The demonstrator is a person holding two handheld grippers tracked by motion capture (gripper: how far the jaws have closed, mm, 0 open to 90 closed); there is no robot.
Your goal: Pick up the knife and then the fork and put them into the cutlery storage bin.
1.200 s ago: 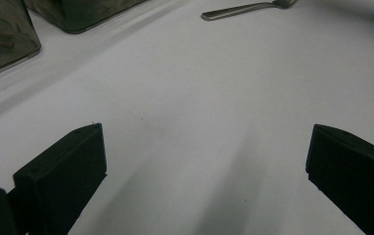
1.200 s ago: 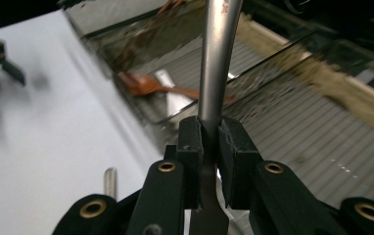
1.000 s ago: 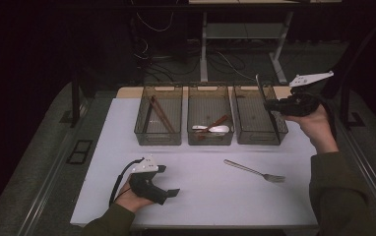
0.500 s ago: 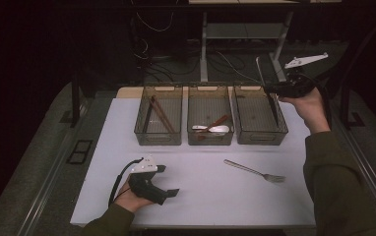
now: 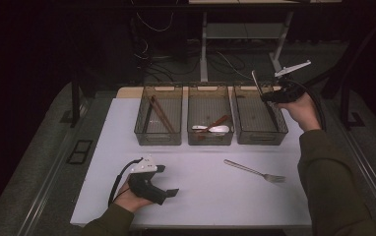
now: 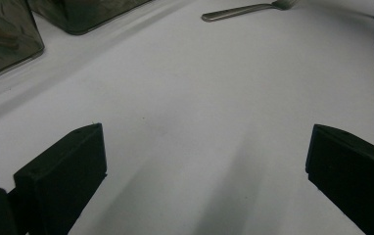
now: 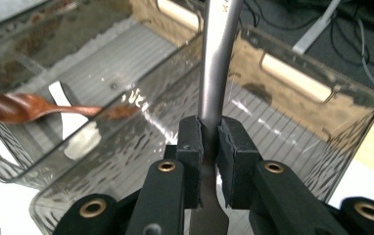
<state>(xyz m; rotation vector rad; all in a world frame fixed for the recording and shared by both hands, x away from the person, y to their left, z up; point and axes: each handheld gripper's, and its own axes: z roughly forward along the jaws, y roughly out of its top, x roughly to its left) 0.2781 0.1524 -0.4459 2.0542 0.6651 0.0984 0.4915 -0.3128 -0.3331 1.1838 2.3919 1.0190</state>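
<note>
Near edge of the worktop (image 5: 201,196): left gripper (image 5: 169,191) lies low on the white surface toward the near left corner, jaws spread wide with nothing but bare table between them – idle. Further in, toward the right edge, a fork (image 5: 255,171) lies flat and loose, well apart from either gripper – likely the next item to sort. Along the far edge, three clear bins in a row: left bin (image 5: 159,118) with brown sticks, middle bin (image 5: 210,115) with a white spoon and a wooden spoon (image 7: 23,107), right bin (image 5: 260,118). Right gripper (image 7: 209,147) is above the far right corner of that right bin, pads pinching a metal utensil (image 7: 217,63) by its flat shaft, the piece standing roughly upright over the bin. Step in hand, by my read: delivery into the right bin. Next move calls for lowering the piece inside the walls, then opening the jaws so it falls flat
</note>
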